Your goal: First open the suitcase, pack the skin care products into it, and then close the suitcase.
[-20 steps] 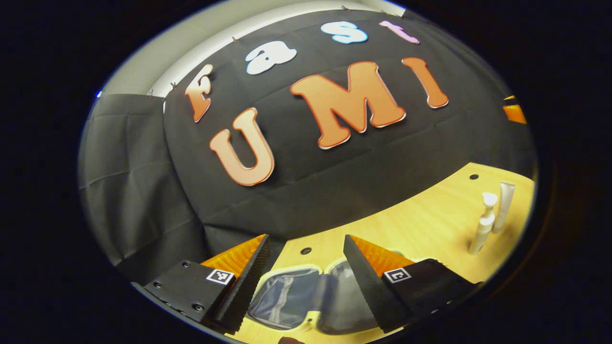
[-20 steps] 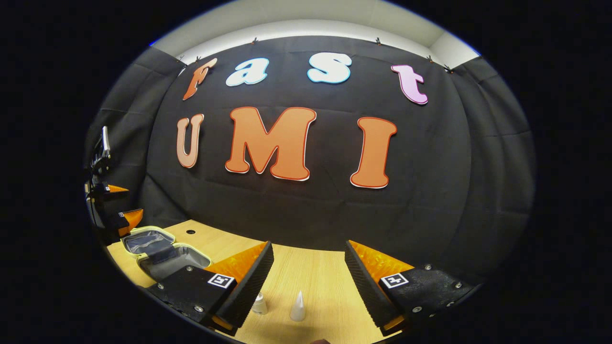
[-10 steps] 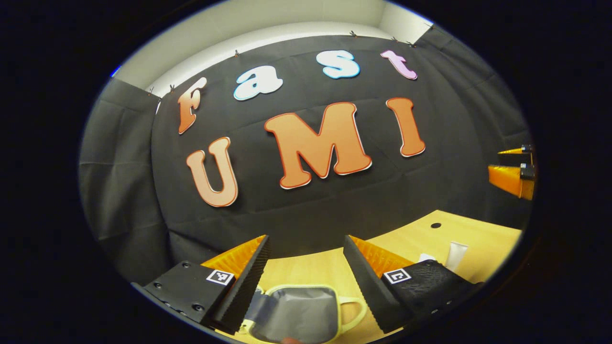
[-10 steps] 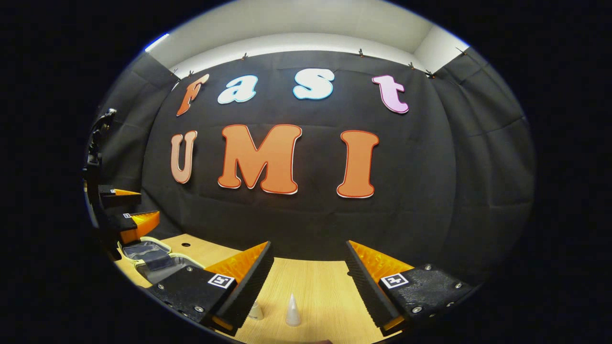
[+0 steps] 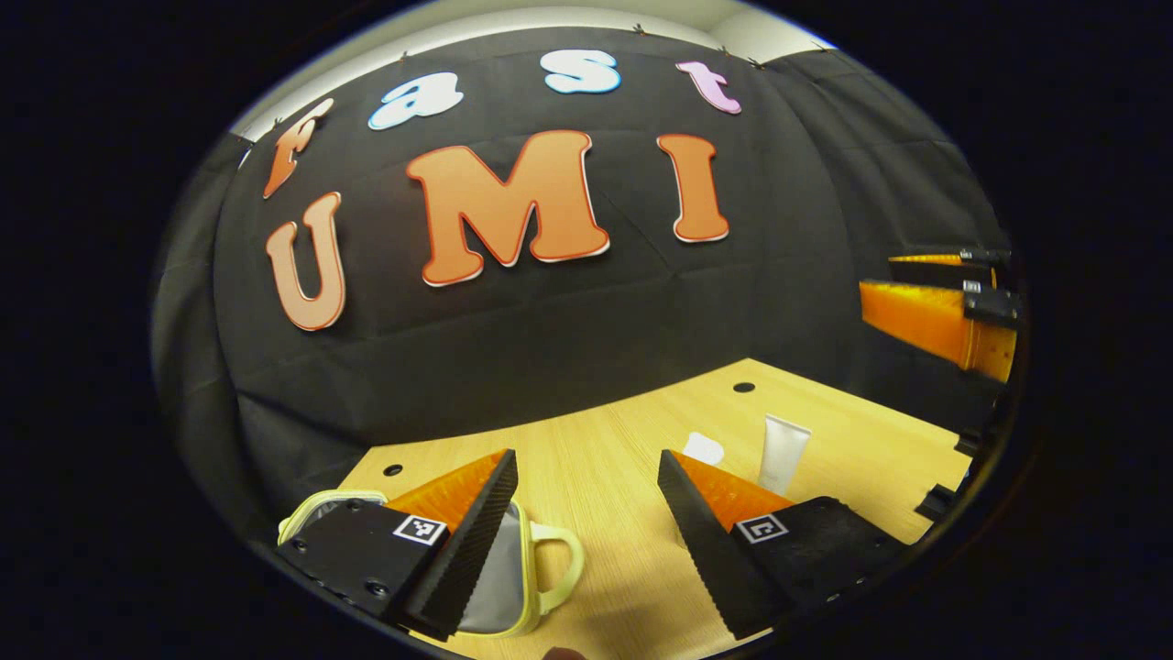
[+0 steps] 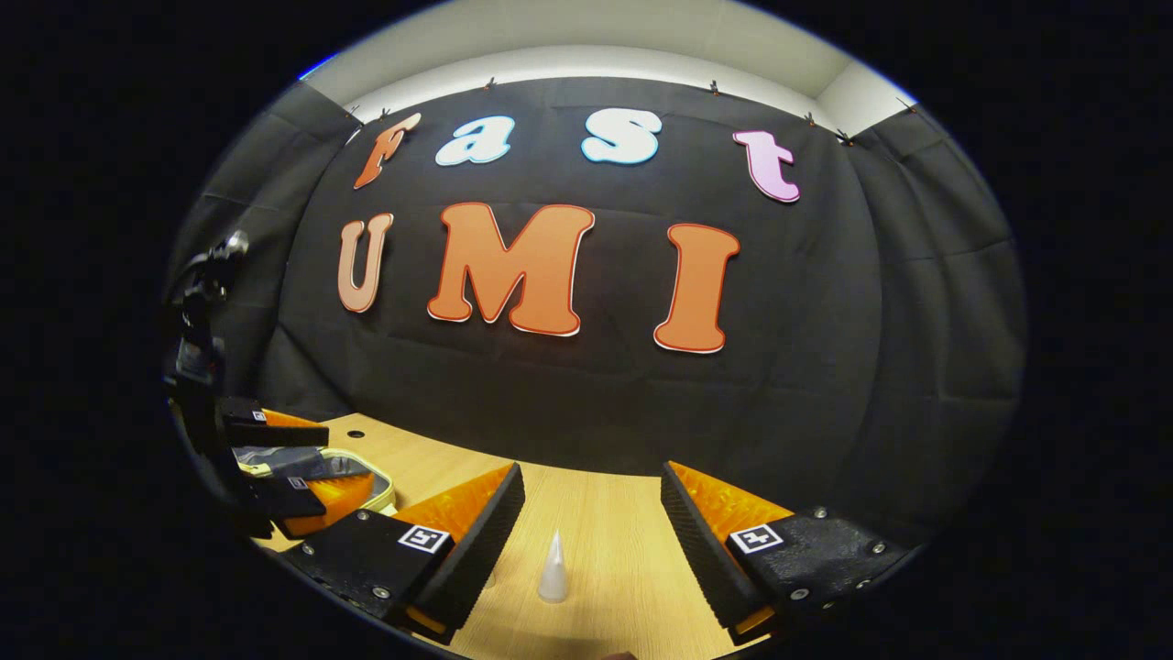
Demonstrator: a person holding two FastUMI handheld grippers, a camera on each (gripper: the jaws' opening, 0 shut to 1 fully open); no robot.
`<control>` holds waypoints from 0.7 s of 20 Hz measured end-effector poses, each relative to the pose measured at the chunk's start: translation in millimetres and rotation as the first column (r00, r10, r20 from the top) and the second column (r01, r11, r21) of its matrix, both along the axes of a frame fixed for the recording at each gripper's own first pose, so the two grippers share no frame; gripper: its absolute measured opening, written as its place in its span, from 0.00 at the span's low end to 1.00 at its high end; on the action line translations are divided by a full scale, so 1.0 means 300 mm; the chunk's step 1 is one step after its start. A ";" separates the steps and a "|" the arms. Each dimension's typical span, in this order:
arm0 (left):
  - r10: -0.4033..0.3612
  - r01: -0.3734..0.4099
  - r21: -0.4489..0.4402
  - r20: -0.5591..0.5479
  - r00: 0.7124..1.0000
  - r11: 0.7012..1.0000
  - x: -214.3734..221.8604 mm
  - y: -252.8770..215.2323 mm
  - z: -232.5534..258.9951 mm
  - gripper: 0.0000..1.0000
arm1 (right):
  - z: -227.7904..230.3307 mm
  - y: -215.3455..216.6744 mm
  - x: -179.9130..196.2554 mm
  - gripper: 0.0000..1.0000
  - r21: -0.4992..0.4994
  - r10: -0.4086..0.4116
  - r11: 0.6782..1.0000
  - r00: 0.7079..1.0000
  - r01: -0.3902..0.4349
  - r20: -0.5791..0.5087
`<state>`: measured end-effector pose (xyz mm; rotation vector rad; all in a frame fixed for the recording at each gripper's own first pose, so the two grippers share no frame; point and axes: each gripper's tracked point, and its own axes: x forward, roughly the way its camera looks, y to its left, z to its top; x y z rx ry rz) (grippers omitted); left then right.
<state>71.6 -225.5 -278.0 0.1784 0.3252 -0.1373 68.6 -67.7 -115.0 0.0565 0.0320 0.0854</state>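
A small suitcase (image 5: 513, 587) with a pale yellow rim, a handle and grey lining lies open on the wooden table, partly behind my left gripper's near finger. My left gripper (image 5: 586, 463) is open and holds nothing. Beyond it a white tube (image 5: 782, 451) stands upright, with a white pump top (image 5: 704, 447) peeking over my other finger. My right gripper (image 6: 591, 472) is open above a white cone-shaped bottle cap (image 6: 553, 568). In the right gripper view the left gripper (image 6: 348, 458) hovers over the suitcase (image 6: 380, 493). The right gripper (image 5: 880, 275) hangs at the far right of the left gripper view.
The table (image 5: 605, 449) has small round holes (image 5: 744, 387) near its back edge and ends against the black cloth wall. Bare wood lies between the suitcase and the bottles.
My left gripper has swung to the right and nearer the right gripper, so the suitcase slid to the lower left of its view. The right gripper has barely moved.
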 end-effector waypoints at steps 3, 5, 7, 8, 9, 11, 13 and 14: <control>-0.034 0.033 -0.014 -0.080 0.996 0.999 0.012 -0.070 -0.142 0.99 | -0.029 -0.026 -0.012 0.95 0.002 -0.014 1.000 0.999 0.014 -0.029; -0.052 0.050 -0.022 -0.116 0.992 0.999 0.013 -0.118 -0.228 0.99 | -0.042 -0.044 -0.018 0.95 -0.016 -0.019 1.000 0.999 0.019 -0.046; -0.067 0.065 -0.023 -0.138 0.988 0.998 0.026 -0.164 -0.295 0.99 | -0.052 -0.055 -0.021 0.95 -0.032 -0.016 0.999 0.998 0.014 -0.063; -0.077 0.075 -0.024 -0.143 0.987 0.997 0.035 -0.190 -0.333 0.99 | -0.055 -0.056 -0.028 0.95 -0.036 -0.004 0.999 0.997 0.002 -0.071; -0.088 0.084 -0.030 -0.149 0.985 0.996 0.045 -0.215 -0.368 0.99 | -0.047 -0.064 -0.032 0.95 -0.047 -0.001 0.999 0.997 -0.002 -0.075; -0.101 0.098 -0.029 -0.166 0.981 0.995 0.058 -0.253 -0.440 0.99 | -0.010 -0.066 -0.035 0.95 -0.058 0.010 0.998 0.998 -0.014 -0.065; -0.108 0.105 -0.031 -0.172 0.979 0.994 0.081 -0.285 -0.504 1.00 | 0.003 -0.080 -0.028 0.95 -0.062 0.010 0.998 0.998 -0.014 -0.063; -0.113 0.108 -0.038 -0.180 0.977 0.993 0.091 -0.298 -0.542 1.00 | -0.005 -0.087 -0.027 0.95 -0.059 0.015 0.998 0.998 -0.019 -0.067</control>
